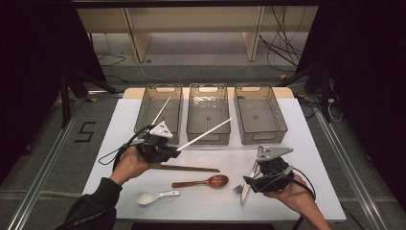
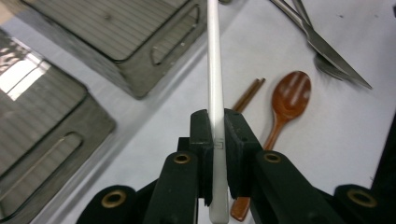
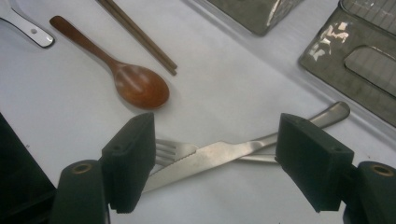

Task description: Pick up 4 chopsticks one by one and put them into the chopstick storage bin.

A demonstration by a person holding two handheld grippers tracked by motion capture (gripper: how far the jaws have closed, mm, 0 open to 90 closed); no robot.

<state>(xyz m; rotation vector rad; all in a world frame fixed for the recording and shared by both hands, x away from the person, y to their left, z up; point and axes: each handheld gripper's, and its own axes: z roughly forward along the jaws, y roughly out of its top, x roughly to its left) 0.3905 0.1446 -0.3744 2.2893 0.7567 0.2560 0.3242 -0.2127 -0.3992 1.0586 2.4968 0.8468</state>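
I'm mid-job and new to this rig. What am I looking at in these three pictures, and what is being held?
A person works at a white table with a hand-held two-jaw tool in each hand. The high view looks down from above; each of the other two pictures comes from a camera riding on one tool. The left gripper is shut on a white chopstick. The right gripper is open, its fingers straddling a knife crossed over a fork, gripping neither. Brown chopsticks, a wooden spoon, a white spoon and three clear bins also lie there.

free: table right edge (image 1: 318, 167) | blocked: bins (image 1: 208, 115) behind
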